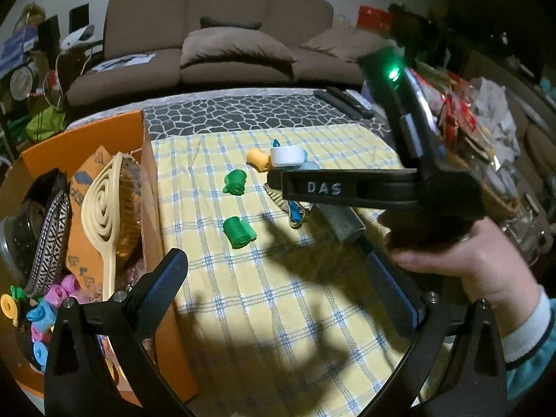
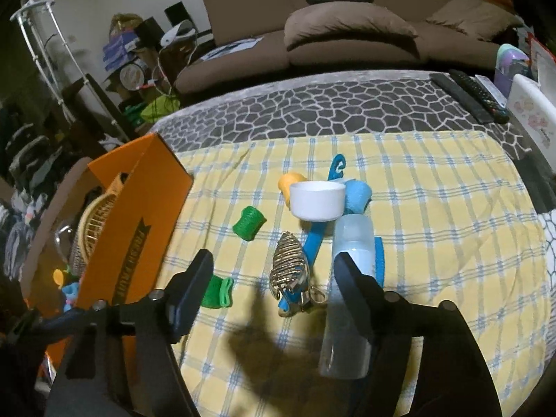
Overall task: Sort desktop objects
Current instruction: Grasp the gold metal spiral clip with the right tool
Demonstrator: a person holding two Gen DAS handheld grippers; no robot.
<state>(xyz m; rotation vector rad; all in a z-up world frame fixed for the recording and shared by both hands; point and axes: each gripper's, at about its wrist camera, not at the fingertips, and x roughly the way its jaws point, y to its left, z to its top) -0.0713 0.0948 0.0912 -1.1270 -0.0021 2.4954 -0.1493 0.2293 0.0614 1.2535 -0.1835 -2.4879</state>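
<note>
On the yellow checked cloth [image 2: 434, 208] lie two green rollers [image 2: 248, 224] [image 2: 217, 292], an orange roller [image 2: 291, 181], a white cup [image 2: 318, 199], a light blue roller [image 2: 358, 194], a gold claw clip [image 2: 290, 266], a blue strap [image 2: 316, 232] and a clear bottle [image 2: 351, 292]. My right gripper [image 2: 274, 299] is open above the clip and the bottle; it also shows in the left wrist view [image 1: 278, 180]. My left gripper [image 1: 281, 292] is open and empty over bare cloth, beside the orange box [image 1: 114, 132]. The green rollers [image 1: 235, 182] [image 1: 238, 232] lie ahead of it.
The orange box [image 2: 139, 208] at the left holds a cream hairbrush [image 1: 104, 215], a patterned band [image 1: 52, 236] and several small rollers [image 1: 45, 312]. Remote controls [image 2: 476, 95] lie at the far right of the table. A brown sofa [image 2: 347, 27] stands behind.
</note>
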